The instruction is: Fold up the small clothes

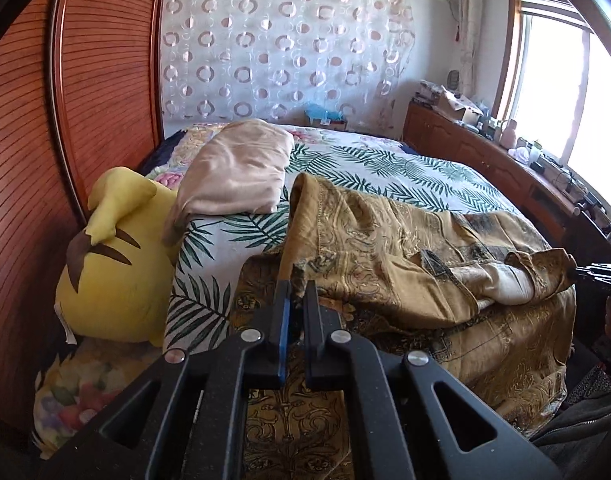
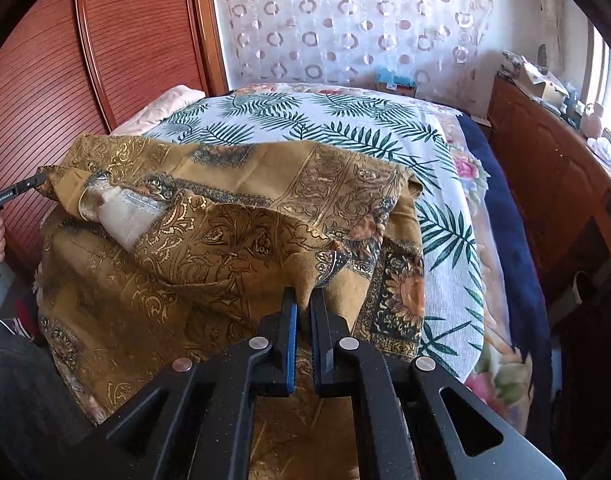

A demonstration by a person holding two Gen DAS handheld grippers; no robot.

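A mustard-gold patterned garment [image 1: 405,248] lies rumpled on the near end of the bed, its pale lining showing. My left gripper [image 1: 298,294] is shut on one corner of it and holds that corner lifted. My right gripper [image 2: 304,298] is shut on another edge of the same garment [image 2: 233,216], also raised. The left gripper's tip [image 2: 23,190] shows at the far left of the right wrist view, and the right gripper's tip [image 1: 593,270] at the far right of the left wrist view, each pinching cloth.
The bed has a white sheet with a green leaf print [image 1: 385,172]. A beige pillow [image 1: 237,172] and a yellow plush toy [image 1: 113,264] lie by the wooden headboard [image 1: 85,80]. A wooden cabinet [image 2: 553,184] with clutter runs along the window side.
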